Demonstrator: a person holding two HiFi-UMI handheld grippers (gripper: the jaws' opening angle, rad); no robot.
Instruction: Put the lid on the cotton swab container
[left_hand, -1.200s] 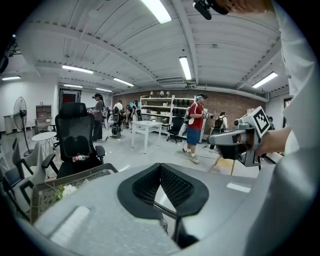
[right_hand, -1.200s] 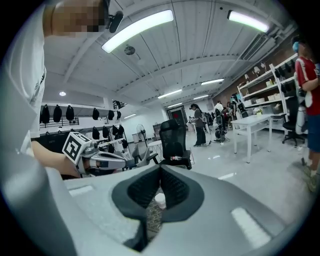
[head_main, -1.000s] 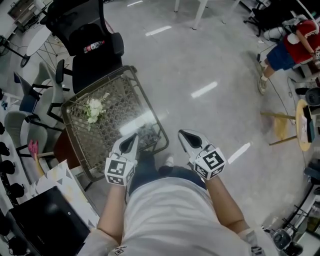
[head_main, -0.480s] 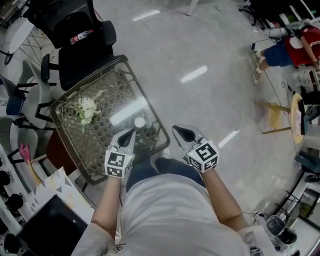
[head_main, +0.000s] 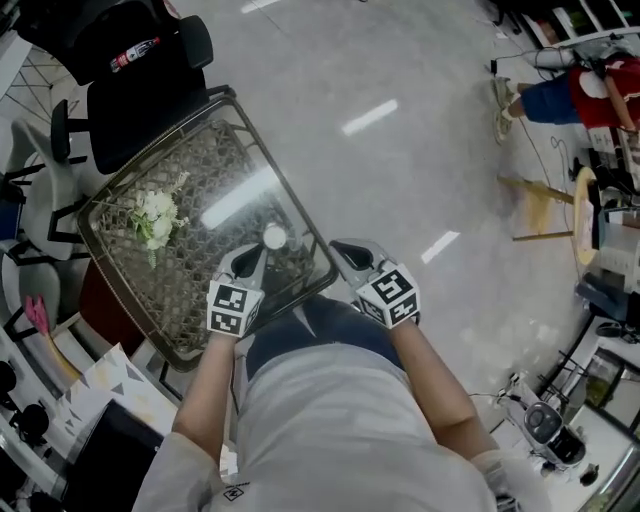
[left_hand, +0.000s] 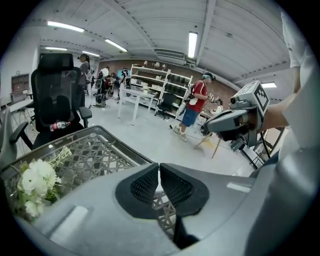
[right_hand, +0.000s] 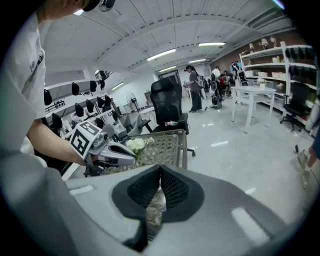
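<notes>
Holding left gripper (head_main: 250, 262) and right gripper (head_main: 350, 256) at near edge of glass-topped table (head_main: 222, 150), both jaws pressed together on nothing; small round white object (head_main: 274, 237) just beyond left gripper, white flowers (head_main: 150, 214) farther off.

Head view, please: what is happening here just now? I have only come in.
A person stands at a glass-topped table with a gripper in each hand. The left gripper and the right gripper are held at its near edge, both with jaws together and nothing in them. A small white round thing lies on the glass just ahead of the left gripper; whether it is the lid or the container cannot be told. White flowers lie farther back.
</notes>
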